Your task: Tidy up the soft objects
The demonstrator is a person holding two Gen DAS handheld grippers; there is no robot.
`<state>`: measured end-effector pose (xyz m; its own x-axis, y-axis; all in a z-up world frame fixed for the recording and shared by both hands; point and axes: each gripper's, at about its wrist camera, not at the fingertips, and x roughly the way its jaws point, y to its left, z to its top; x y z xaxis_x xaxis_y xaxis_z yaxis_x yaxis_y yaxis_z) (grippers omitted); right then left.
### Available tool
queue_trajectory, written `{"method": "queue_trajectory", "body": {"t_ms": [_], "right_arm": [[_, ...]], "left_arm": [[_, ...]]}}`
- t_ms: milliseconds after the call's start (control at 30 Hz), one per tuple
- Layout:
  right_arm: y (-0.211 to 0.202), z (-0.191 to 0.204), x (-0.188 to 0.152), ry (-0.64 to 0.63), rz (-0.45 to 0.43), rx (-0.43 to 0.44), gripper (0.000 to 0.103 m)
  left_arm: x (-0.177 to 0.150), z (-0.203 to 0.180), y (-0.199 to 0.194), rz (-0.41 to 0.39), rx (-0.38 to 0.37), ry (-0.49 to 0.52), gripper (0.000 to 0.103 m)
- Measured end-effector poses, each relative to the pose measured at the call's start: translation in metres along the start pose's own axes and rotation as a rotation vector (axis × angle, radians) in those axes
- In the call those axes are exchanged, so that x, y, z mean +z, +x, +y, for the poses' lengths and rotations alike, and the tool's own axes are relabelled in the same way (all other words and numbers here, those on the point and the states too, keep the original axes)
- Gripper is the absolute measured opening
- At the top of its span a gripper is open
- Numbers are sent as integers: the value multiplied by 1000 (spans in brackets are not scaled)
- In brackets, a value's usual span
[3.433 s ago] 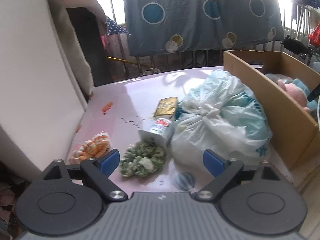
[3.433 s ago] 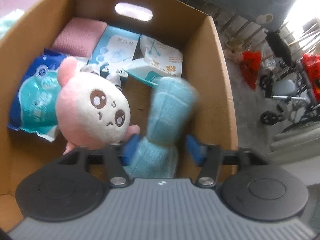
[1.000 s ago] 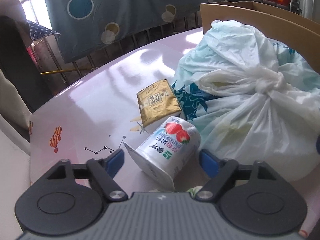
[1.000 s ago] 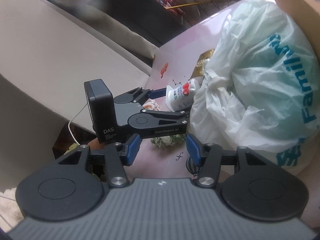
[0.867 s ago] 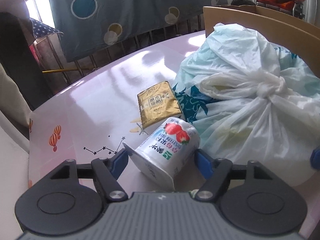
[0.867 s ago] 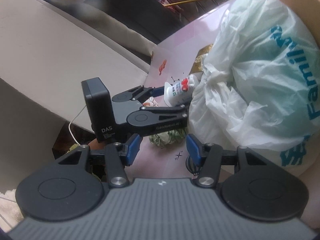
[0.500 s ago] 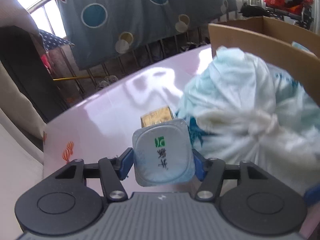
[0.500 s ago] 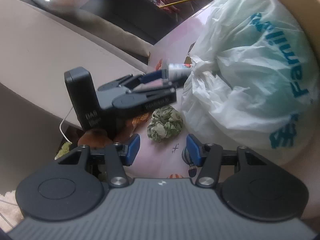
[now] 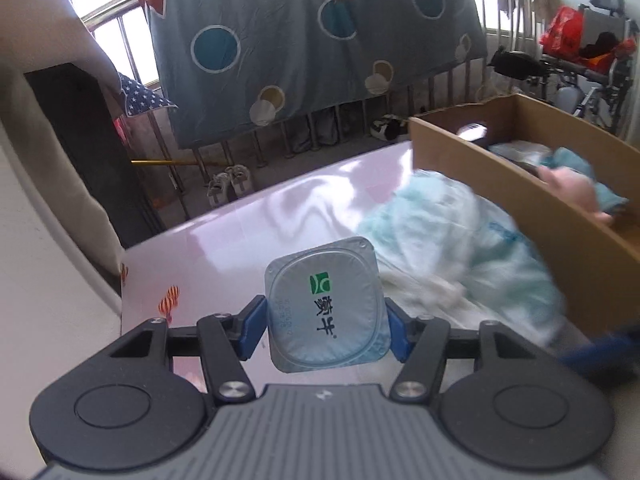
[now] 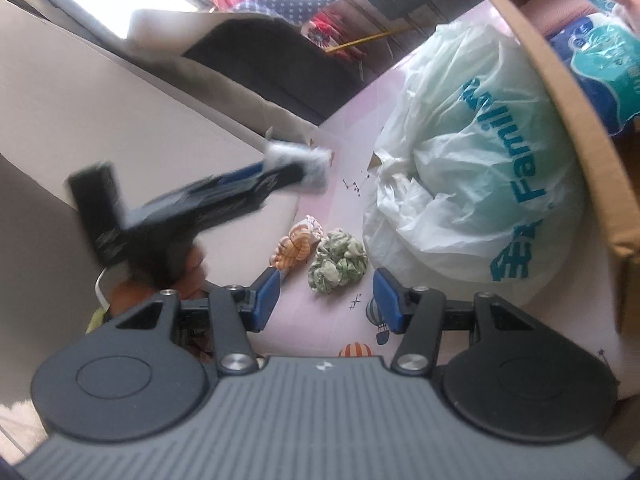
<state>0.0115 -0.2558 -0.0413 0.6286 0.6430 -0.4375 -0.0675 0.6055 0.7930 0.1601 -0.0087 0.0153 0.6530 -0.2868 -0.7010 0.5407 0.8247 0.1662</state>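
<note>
My left gripper [image 9: 325, 322] is shut on a yogurt cup [image 9: 325, 304], foil lid facing the camera, lifted above the pink table [image 9: 224, 240]. In the right wrist view the left gripper [image 10: 296, 174] is blurred, holding the cup [image 10: 304, 168] in the air. My right gripper [image 10: 326, 300] is open and empty just above the table. A green scrunchie [image 10: 338, 262] and an orange scrunchie [image 10: 298, 246] lie just beyond its fingers. A knotted white plastic bag [image 10: 472, 168] leans on the cardboard box [image 10: 568, 104], which holds soft items.
The box [image 9: 520, 200] stands at the table's right, with a pink plush [image 9: 568, 184] and blue cloth inside. A white cushion [image 10: 100, 112] borders the table's left. A blue dotted sheet [image 9: 312, 40] hangs on railings behind the table.
My left gripper closed on the yogurt cup, lifted it off the table and raised it higher. My right gripper moved from the box toward the scrunchies.
</note>
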Motion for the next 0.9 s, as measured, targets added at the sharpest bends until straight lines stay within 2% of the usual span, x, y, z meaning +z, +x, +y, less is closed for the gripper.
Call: {"method": "queue_trajectory", "body": {"t_ms": [167,367,467,567,633,700,900], "right_arm": [[-10,-1,-5,5,-5,7,52],[-8,-3,-16,24,25,-3,52],[-9,-2,-18,33,31,-10,52],[-6,-3,-20,44,37,-14,52],[0,-3,-19,54,47,-14,52],[8,1,-17,52,55,-12,52],[45,11,-11,25,80,-53,51]], "left_arm": [[-39,-26,-15,72,13,-20,61],[-84,-53,8,168,71,-42,62],[-99,-63,4,112,107,-4,64],[-103,-72,1,96,119,38,64],[-106,-75,0,86,124,52,71],[-109,-75,-2,74,118,45,79],[-113,-70,2,49,80,-8,79]]}}
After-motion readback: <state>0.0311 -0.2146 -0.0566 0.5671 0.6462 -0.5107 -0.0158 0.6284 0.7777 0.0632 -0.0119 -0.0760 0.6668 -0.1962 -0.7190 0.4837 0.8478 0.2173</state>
